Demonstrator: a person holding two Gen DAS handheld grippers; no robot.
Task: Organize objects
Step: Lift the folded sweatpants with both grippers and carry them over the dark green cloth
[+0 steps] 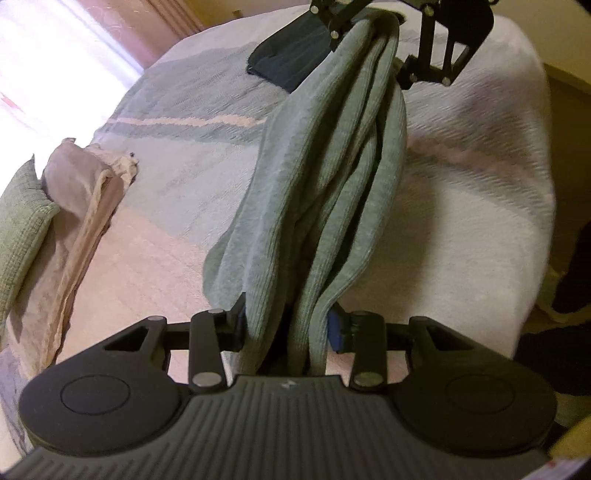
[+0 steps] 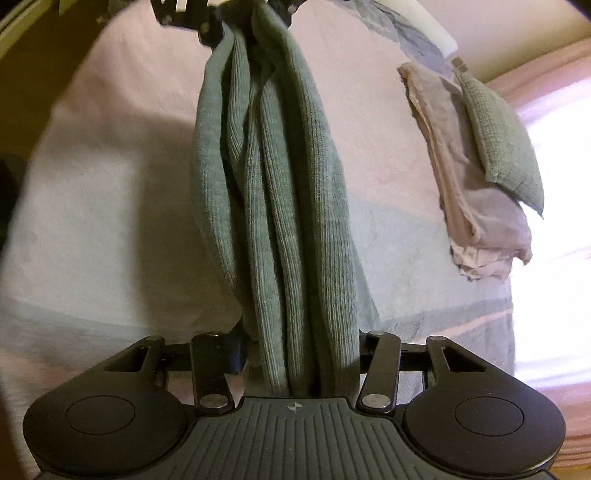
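Observation:
A grey-green ribbed knit garment (image 1: 332,166) hangs bunched in long folds between my two grippers, lifted above the bed. In the left wrist view my left gripper (image 1: 288,328) is shut on its near end, a blue pad showing beside the cloth. My right gripper (image 1: 373,51) grips the far end at the top of that view. From the right wrist camera, the same garment (image 2: 273,184) runs from my right gripper (image 2: 299,350), shut on the bundled folds, up to the left gripper (image 2: 247,22). The fingertips are hidden in the cloth.
Below lies a bed with a pale striped blanket (image 1: 184,122). A folded beige cloth (image 1: 81,206) and a green cushion (image 1: 22,221) sit at its edge near the bright window. A dark blue folded item (image 1: 291,62) lies on the far part of the bed.

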